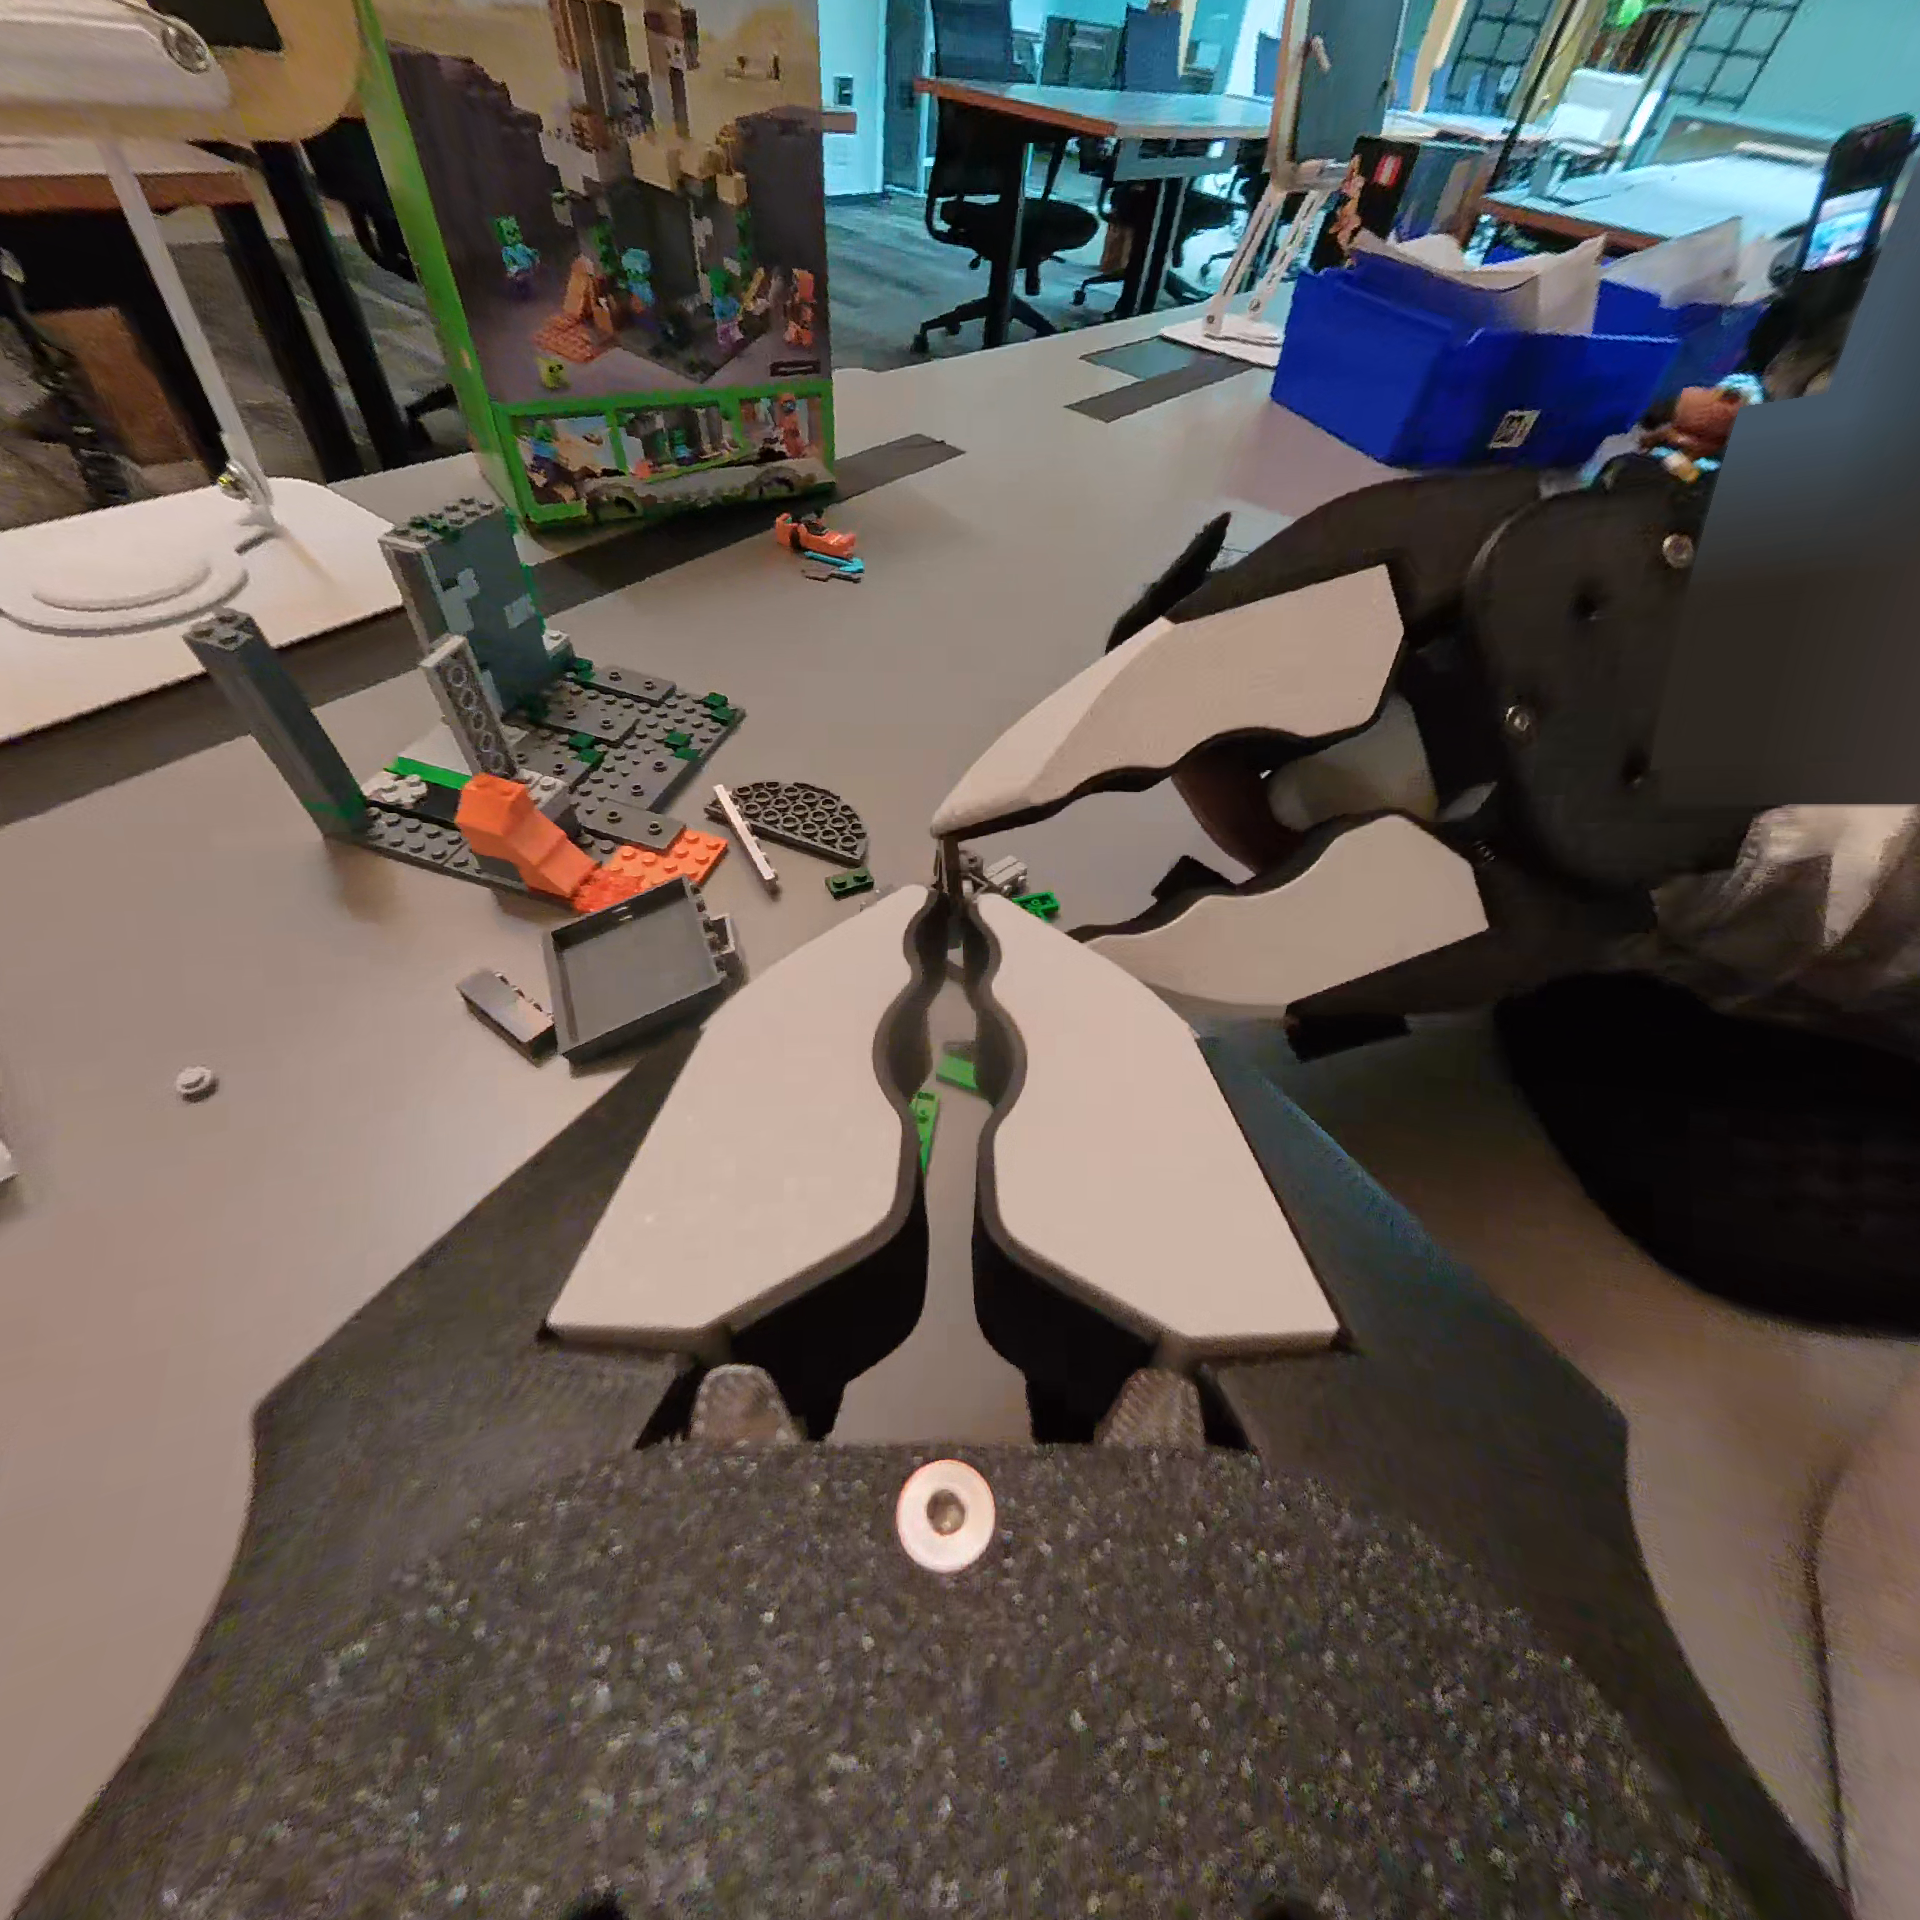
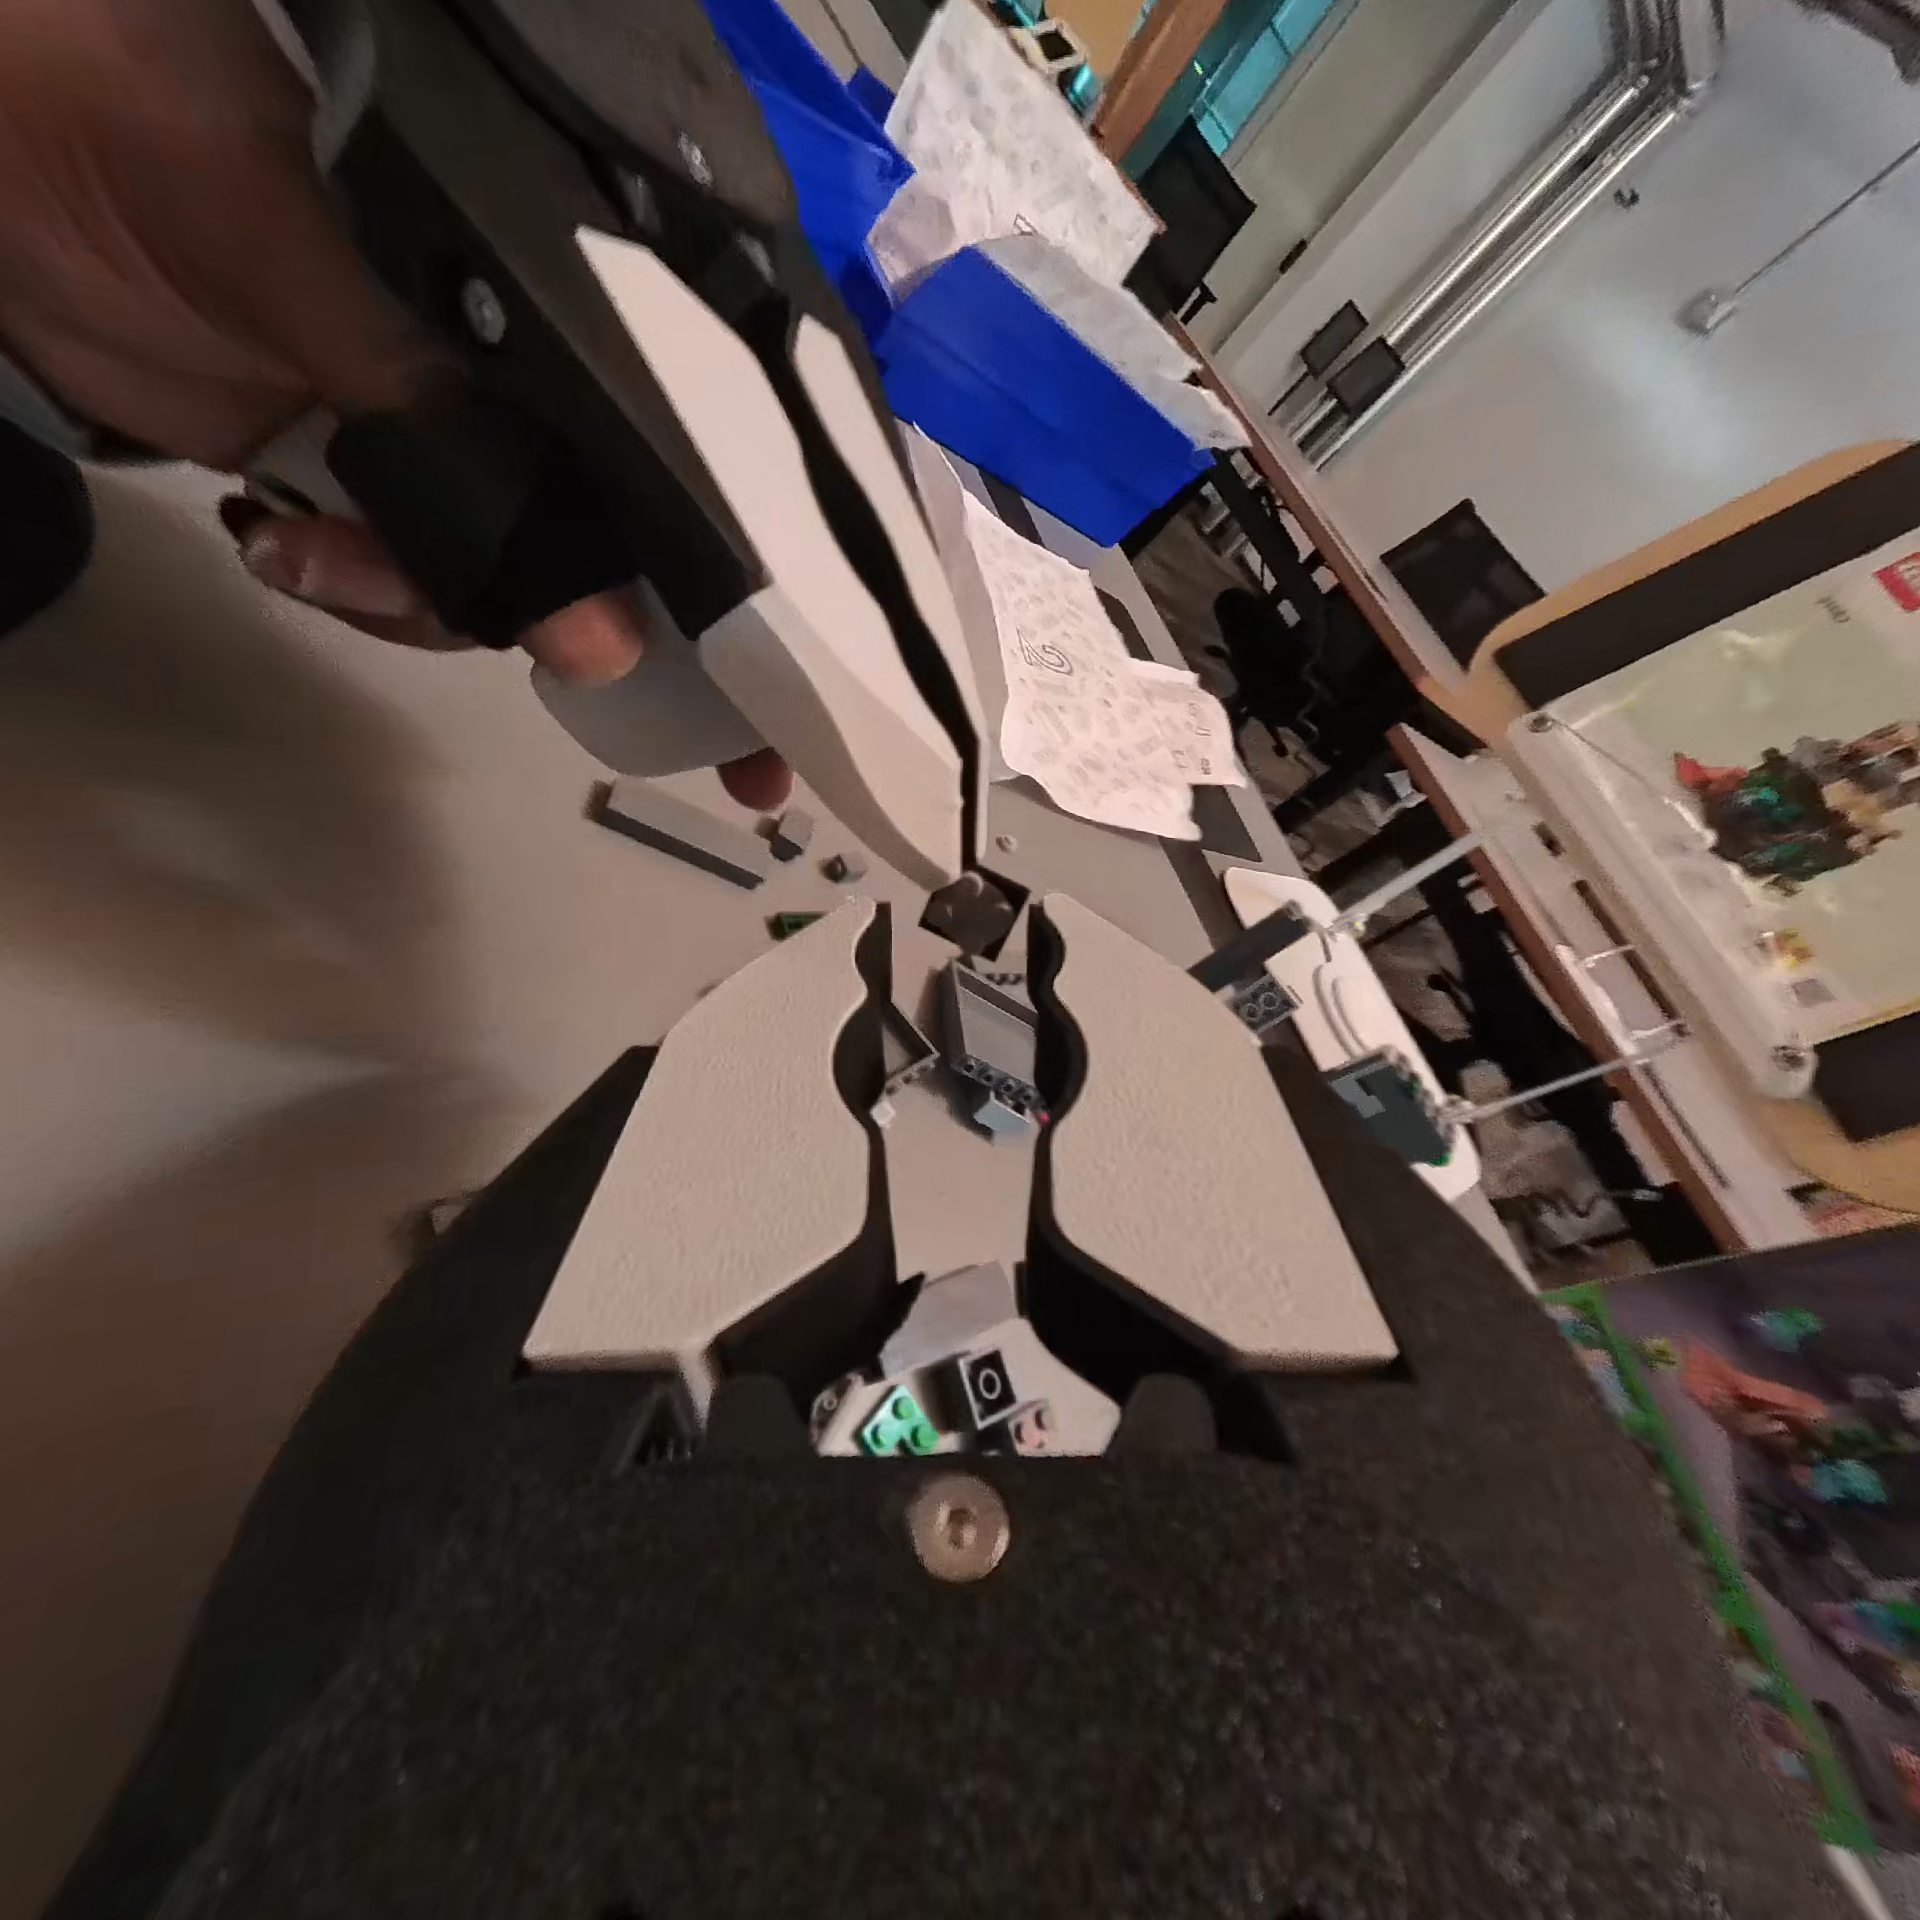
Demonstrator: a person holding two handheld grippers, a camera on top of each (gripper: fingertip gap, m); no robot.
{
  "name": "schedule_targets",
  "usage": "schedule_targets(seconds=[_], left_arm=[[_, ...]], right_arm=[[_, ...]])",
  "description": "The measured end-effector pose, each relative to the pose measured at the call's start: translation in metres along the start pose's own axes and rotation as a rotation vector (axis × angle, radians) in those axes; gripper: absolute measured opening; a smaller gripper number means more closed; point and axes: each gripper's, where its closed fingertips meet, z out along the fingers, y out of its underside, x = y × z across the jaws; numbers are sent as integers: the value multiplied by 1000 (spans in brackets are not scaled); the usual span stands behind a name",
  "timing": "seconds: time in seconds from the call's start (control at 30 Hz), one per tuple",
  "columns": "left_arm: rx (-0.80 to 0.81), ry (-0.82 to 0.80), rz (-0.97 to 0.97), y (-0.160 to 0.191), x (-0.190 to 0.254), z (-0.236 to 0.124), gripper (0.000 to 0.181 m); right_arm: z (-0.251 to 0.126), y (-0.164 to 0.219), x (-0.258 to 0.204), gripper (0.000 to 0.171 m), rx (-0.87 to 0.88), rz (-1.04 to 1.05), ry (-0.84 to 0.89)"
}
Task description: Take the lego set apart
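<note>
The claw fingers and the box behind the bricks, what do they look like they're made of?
Left claw fingers: probably moulded or printed plastic, matte pale grey with a fine grainy surface and a dark wavy inner lining that may be rubber. Box: looks like printed cardboard, slightly glossy, with flat panels, sharp folded edges and a green border.

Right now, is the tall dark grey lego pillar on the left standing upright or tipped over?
Upright. The pillar stands on end at the baseplate's corner, studs on top.

Both grippers (image 1: 948, 902) (image 2: 956, 914) meet tip-to-tip, jaws seemingly pinched
</note>
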Motion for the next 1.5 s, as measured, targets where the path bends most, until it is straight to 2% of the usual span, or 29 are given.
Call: schedule_targets(seconds=[0.13, 0.5, 0.8, 1.13, 1.17, 1.2, 1.3, 1.43, 1.5], left_arm=[[-17, -42, 11, 1, -2, 1, 3], [-41, -71, -95, 5, -11, -2, 3], [-73, -66, -166, 12, -15, 0, 3], [-85, -68, -193, 17, -18, 1, 3], [-83, -90, -196, 17, -21, 1, 3], [-73, -131, -168, 16, -29, -1, 3], [-54, -35, -274, 14, -25, -3, 3], [-42, -69, -227, 11, -31, -7, 3], [-33, -52, -241, 10, -29, -6, 3]], right_arm=[[1, 0, 4, 18, -16, -67, 63], [5, 0, 3, 16, -65, -147, 148], [9, 5, 0, 15, -103, -232, 152], [12, 8, -1, 13, -122, -207, 118], [10, 5, -3, 10, -113, -205, 111], [7, 0, -10, 0, -85, -197, 86], [8, -6, -19, 0, -65, -194, 74], [6, -1, 7, 0, -71, -103, 141], [9, 3, 9, 13, -84, -69, 130]])
